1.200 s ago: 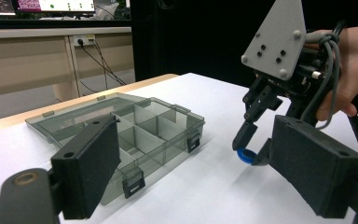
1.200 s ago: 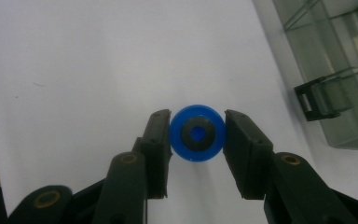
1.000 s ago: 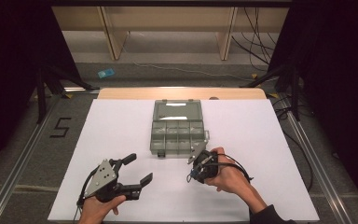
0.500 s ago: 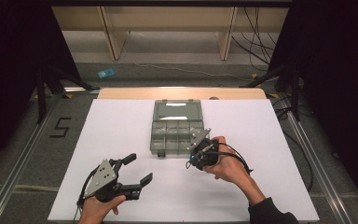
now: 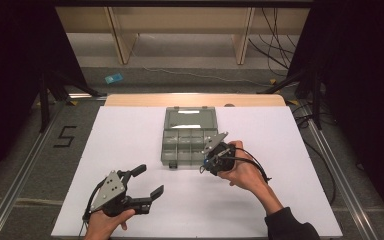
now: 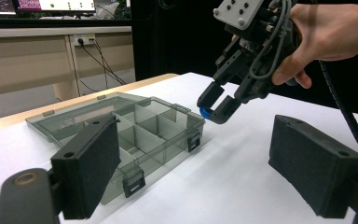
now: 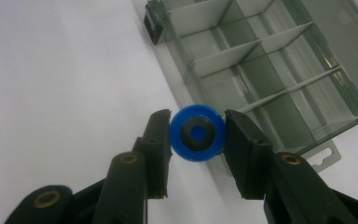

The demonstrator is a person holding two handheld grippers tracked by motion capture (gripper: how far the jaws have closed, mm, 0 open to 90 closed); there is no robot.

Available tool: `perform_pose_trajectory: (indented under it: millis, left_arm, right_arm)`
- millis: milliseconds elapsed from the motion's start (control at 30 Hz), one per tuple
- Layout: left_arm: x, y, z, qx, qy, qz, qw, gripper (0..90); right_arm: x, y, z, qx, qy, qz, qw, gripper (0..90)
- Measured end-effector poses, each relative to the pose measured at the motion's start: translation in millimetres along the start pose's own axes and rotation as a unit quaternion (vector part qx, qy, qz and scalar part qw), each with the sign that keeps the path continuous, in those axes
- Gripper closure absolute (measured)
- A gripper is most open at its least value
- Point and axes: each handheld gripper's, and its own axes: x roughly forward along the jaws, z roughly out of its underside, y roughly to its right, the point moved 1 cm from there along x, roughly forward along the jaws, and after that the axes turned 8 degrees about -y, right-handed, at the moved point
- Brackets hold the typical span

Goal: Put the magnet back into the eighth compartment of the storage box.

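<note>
A clear grey compartment box (image 5: 187, 140) lies with its lid back in the middle of the white table; it is also seen as the box (image 6: 140, 135) and the box (image 7: 279, 70). My right gripper (image 7: 197, 133) is shut on a small round blue piece (image 7: 197, 133) with a dark centre, held above the box's front right corner. From the left gripper view, the right gripper (image 6: 214, 109) hangs over that corner with the blue piece (image 6: 206, 112) at its tips. My left gripper (image 5: 147, 182) rests near the table's front left, its jaws wide and empty.
The white table top (image 5: 130, 130) has bare room left and right of the box. A wooden strip (image 5: 195, 100) runs along its far edge. Metal rails (image 5: 340, 170) flank the table, and cables lie on the floor at the back right.
My right gripper has moved a little away from me and up, from the bare table in front of the box to its front right corner, still holding the blue piece. The left gripper has stayed put.
</note>
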Motion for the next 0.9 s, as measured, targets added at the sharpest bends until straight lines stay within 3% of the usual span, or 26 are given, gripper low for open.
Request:
perform_pose_trajectory:
  millis: [533,900]
  left_arm:
    - [0.2,0.2,0.0,-0.001,0.000,0.001,1.0000,15.9]
    - [0.1,0.2,0.0,-0.001,0.000,0.001,1.0000,16.0]
  right_arm:
    - [3.8,22.4,2.0,0.021,0.021,0.028,0.9991,62.7]
    - [9.8,33.4,3.7,0.036,0.023,0.034,0.9985,62.7]
